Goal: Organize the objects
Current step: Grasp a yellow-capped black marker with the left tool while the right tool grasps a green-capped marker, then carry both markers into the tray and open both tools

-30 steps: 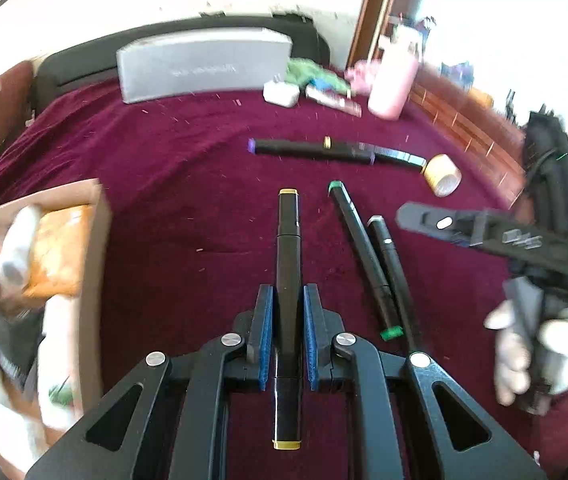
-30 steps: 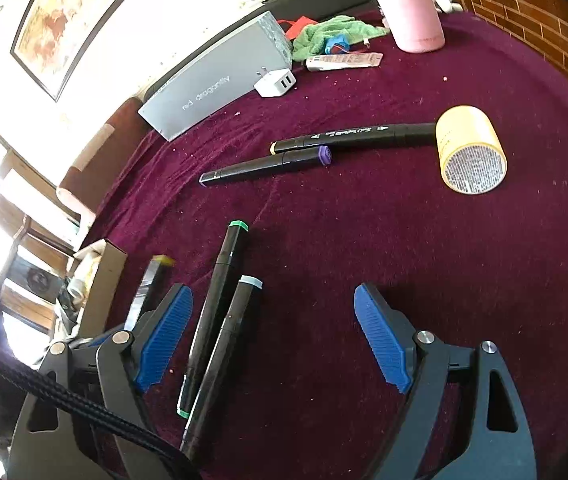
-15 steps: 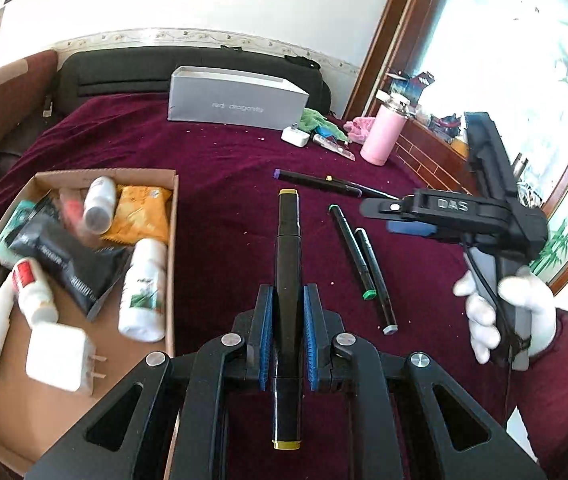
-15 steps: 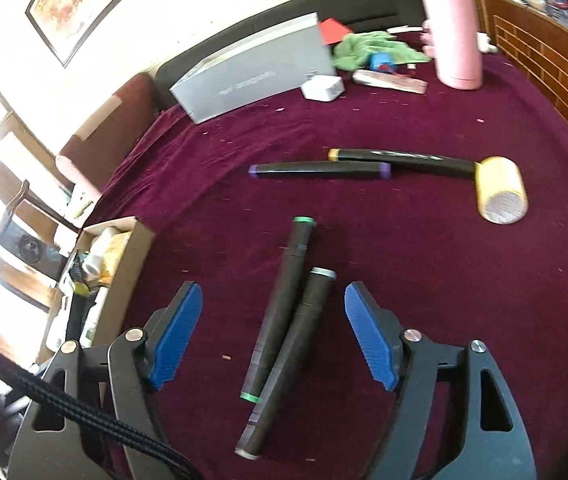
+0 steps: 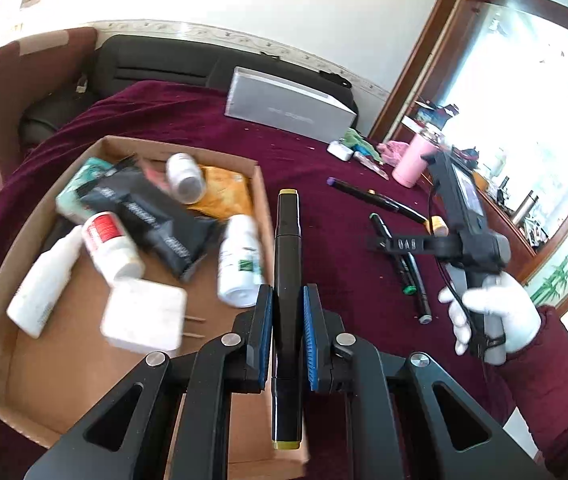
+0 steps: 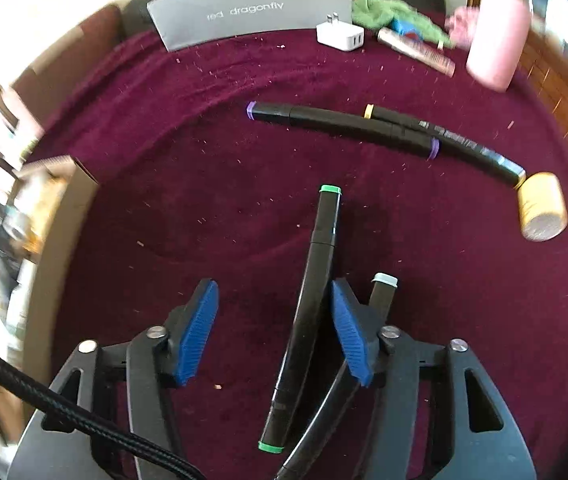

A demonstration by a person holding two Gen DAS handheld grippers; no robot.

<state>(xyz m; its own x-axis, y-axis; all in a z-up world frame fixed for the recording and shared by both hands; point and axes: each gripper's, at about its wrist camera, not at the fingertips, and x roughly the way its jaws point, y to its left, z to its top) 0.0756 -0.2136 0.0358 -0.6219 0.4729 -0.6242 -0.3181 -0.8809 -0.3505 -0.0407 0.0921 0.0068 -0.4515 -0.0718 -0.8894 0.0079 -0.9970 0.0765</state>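
Observation:
My left gripper [image 5: 288,300] is shut on a black marker with yellow caps [image 5: 287,248], held above the right edge of a cardboard box [image 5: 67,368]. The box holds white bottles, a black pouch, an orange packet and a white charger. My right gripper [image 6: 273,320] points down at the maroon cloth and its jaws are closing. A green-capped marker [image 6: 316,280] lies between them, close against the right pad, with the left pad well apart. A grey-capped marker [image 6: 382,292] lies partly under the right finger. In the left wrist view a white-gloved hand [image 5: 496,316] holds the right gripper [image 5: 388,245].
Farther back lie a purple-capped marker [image 6: 340,124] and an orange-capped marker [image 6: 464,146], with a yellow roll [image 6: 542,208] at its end. At the far edge are a grey box [image 6: 251,4], a white charger [image 6: 342,36], a green cloth [image 6: 388,12] and a pink bottle [image 6: 496,36].
My left gripper has carried the yellow-capped marker leftward to the cardboard box. My right gripper has shifted over the green-capped marker and its jaws have narrowed around it.

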